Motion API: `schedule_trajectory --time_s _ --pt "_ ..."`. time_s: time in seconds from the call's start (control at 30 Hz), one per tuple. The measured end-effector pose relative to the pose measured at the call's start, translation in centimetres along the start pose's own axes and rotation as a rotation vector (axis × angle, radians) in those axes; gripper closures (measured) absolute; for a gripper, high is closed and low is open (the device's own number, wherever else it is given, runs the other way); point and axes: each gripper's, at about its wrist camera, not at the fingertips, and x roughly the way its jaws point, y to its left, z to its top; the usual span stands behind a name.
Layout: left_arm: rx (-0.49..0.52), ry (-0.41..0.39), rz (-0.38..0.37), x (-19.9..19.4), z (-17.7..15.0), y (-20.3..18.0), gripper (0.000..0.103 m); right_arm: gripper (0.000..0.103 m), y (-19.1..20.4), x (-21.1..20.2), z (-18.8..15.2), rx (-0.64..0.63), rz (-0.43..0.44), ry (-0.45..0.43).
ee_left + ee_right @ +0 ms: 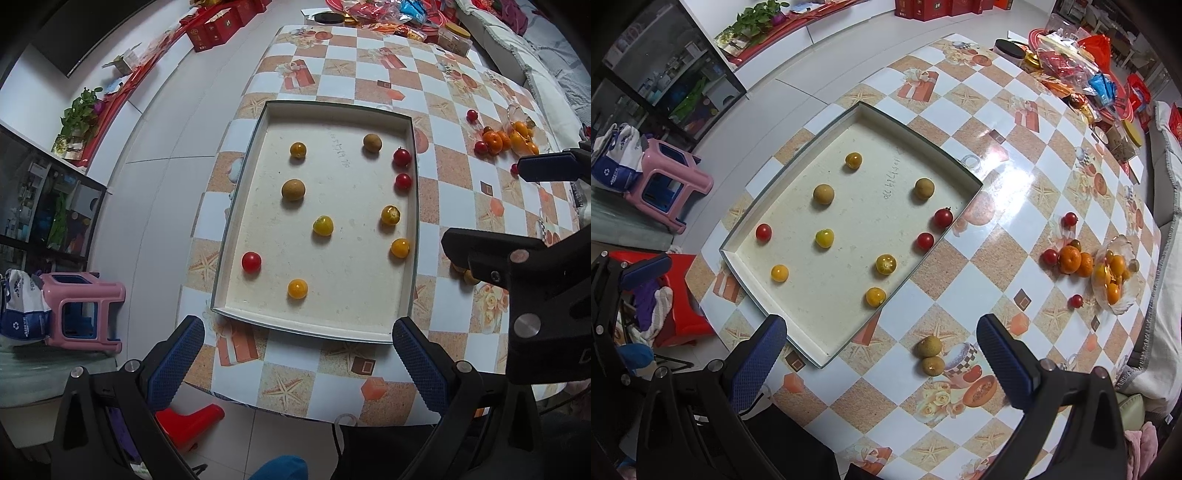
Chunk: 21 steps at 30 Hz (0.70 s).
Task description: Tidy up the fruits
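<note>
both grippers [297, 354] [881, 350] gape empty; only the right view shows two brownish, perhaps longan, fruits [929, 355].

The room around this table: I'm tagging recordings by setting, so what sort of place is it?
Most likely a home living or dining room: a table under a printed checkered cover, a sofa edge beside it, and a pink plastic stool on the tiled floor.

A shallow tray [964, 170] lies on the table [1008, 206], toward its left edge. Ten small fruits [824, 238] lie scattered and apart inside the tray. To the tray's right, near the table's front, two longans [930, 355] lie touching. Farther right a glass dish [1123, 245] holds kumquats, with mandarins [1075, 260] just beside it on the left and cherry tomatoes [1070, 219] around them. Packets [1067, 59] crowd the far end.
</note>
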Motion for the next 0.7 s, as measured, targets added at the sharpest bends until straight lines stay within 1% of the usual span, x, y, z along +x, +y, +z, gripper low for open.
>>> schedule_trajectory --time_s 0.17,0.7 --pt "-0.012 0.008 -0.007 0.1 -0.3 0.3 0.0 0.0 0.0 0.0 -0.2 0.003 -0.017 -0.002" --pt "-0.025 0.008 -0.013 0.3 -0.5 1.1 0.0 0.0 0.1 0.1 -0.3 -0.005 -0.027 -0.001"
